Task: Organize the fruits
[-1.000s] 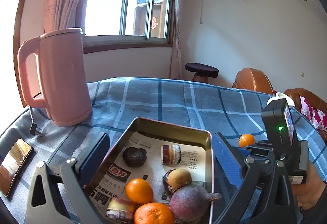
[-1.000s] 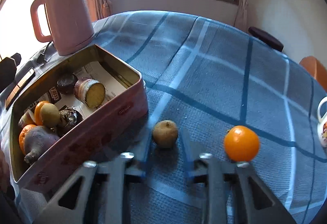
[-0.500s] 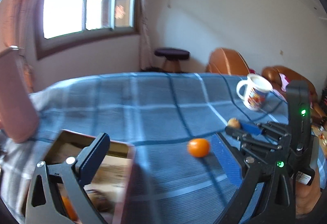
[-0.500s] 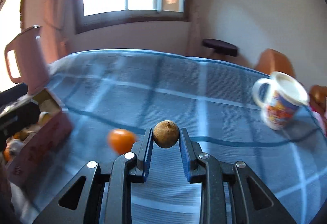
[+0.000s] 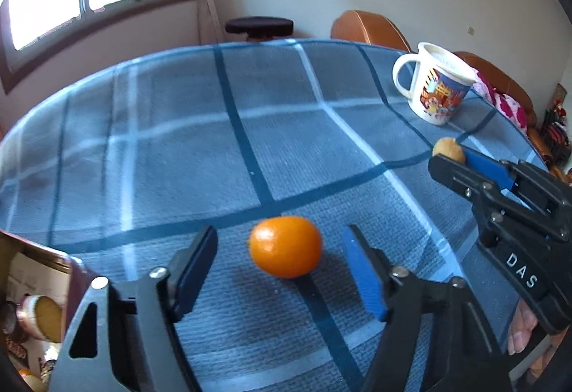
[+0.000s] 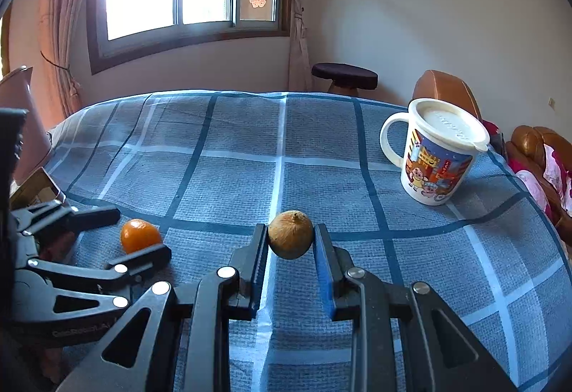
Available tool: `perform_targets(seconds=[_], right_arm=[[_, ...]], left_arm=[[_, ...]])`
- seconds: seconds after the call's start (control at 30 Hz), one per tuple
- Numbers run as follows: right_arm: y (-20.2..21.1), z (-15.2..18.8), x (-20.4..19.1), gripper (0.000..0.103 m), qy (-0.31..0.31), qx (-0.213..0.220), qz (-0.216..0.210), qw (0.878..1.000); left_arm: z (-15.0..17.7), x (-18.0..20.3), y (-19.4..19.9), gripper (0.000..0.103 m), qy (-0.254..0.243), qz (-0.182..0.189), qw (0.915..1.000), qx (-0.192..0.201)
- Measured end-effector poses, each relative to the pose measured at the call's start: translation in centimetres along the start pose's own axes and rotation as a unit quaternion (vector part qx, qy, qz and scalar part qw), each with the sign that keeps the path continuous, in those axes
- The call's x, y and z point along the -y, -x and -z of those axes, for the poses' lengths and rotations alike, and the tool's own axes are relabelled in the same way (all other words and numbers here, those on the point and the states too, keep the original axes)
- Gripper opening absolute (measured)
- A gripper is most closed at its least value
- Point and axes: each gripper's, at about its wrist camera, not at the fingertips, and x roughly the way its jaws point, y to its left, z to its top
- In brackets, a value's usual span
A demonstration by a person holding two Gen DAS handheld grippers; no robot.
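Observation:
An orange (image 5: 285,246) lies on the blue checked tablecloth. My left gripper (image 5: 279,238) straddles it with its jaws closing, and a gap still shows on each side of the fruit. The right wrist view also shows the orange (image 6: 140,234) between the left gripper's fingers (image 6: 157,254). My right gripper (image 6: 290,234) is shut on a small brown round fruit (image 6: 290,239) and holds it just above the cloth. In the left wrist view that brown fruit (image 5: 448,149) shows at the right.
A metal tin (image 5: 53,259) with several fruits in it sits at the left edge, its corner (image 6: 35,184) behind the left gripper. A lidded cartoon mug (image 6: 434,159) stands at the right. The pink kettle (image 6: 21,127) is far left. Brown chairs lie beyond the table.
My left gripper swung from over the tin to the right and down around the orange, and its jaws narrowed. My right gripper turned away from the tin, holding the brown fruit.

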Motion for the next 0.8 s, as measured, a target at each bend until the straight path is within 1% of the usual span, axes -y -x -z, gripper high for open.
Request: perform_targets(seconds=[0.07, 0.13, 0.2, 0.3, 0.37, 0.5, 0.6, 0.7, 0.8], right_arm=[[-0.1, 0.0, 0.0, 0.027, -0.001, 0.0, 0.0, 1.0], [-0.1, 0.1, 0.0, 0.027, -0.002, -0.001, -0.003, 1.0], [0.2, 0.2, 0.0, 0.027, -0.012, 0.005, -0.012, 1.0], [0.4, 0.2, -0.2, 0.027, -0.02, 0.008, -0.026, 0.999], [0.5, 0.3, -0.8, 0.027, -0.013, 0.013, -0.035, 0.999], [1.3, 0.4, -2.4, 0.027, 0.008, 0.028, -0.051, 0.998], [1.9, 0.5, -2.9, 0.027, 0.012, 0.041, -0.06, 0.997], [2.4, 0.7, -3.1, 0.027, 0.013, 0.051, -0.064, 0.997], [2.8, 0.9, -3.3, 0.027, 0.013, 0.06, -0.066, 0.996]], left_arm=[[-0.1, -0.1, -0.4, 0.063, 0.004, 0.014, 0.9998, -0.009], [-0.1, -0.2, -0.9, 0.051, 0.006, 0.029, 0.9993, -0.022], [0.0, -0.4, -0.7, 0.045, 0.009, 0.036, 0.9992, -0.017], [0.3, -0.5, -0.2, 0.045, 0.01, 0.041, 0.9991, -0.01], [0.4, -0.9, 0.3, 0.043, 0.013, 0.042, 0.999, 0.0], [1.1, -1.3, 1.6, 0.042, 0.022, 0.029, 0.9992, 0.019], [1.5, -1.4, 2.5, 0.038, 0.021, 0.017, 0.999, 0.036], [1.8, -1.0, 3.4, 0.03, 0.011, 0.009, 0.9985, 0.053], [2.2, -0.4, 4.0, 0.028, -0.004, -0.001, 0.9982, 0.06]])
